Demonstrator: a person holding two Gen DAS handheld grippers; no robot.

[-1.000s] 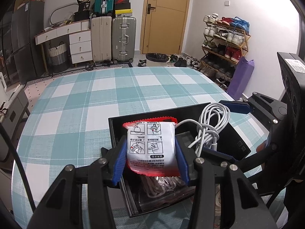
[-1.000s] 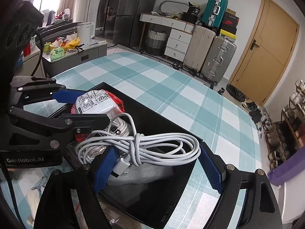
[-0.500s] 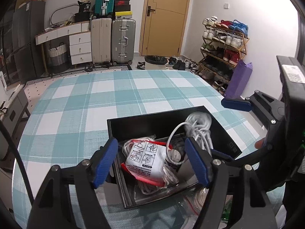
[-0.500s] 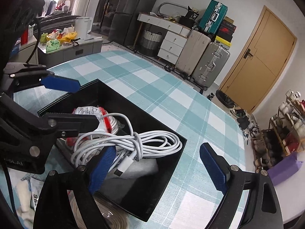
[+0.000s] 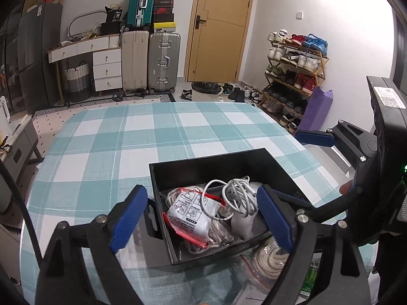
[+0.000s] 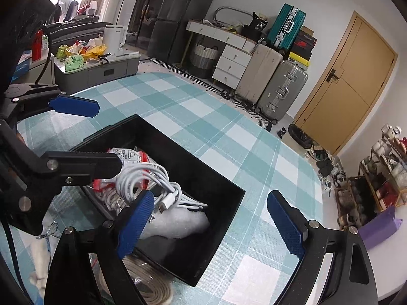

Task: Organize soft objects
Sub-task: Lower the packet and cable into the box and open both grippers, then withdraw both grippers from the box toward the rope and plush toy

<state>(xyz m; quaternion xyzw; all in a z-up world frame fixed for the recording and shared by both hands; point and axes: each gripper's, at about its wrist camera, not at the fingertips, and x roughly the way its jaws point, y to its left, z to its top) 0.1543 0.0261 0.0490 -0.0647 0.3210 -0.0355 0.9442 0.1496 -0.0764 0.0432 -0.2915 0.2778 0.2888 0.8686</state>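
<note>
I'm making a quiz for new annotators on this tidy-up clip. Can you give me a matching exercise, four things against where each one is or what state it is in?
Things:
1. white pouch with red edges
2. white charging cable
3. coiled rope in a clear bag
4. left gripper

Places or states:
A. on the tablecloth, outside the black box
B. open, holding nothing
C. in the box, bundled in loops, plug end showing
D. in the box, lying on a white cord

Pairs: 1-D, 2-C, 3-A, 4-B
</note>
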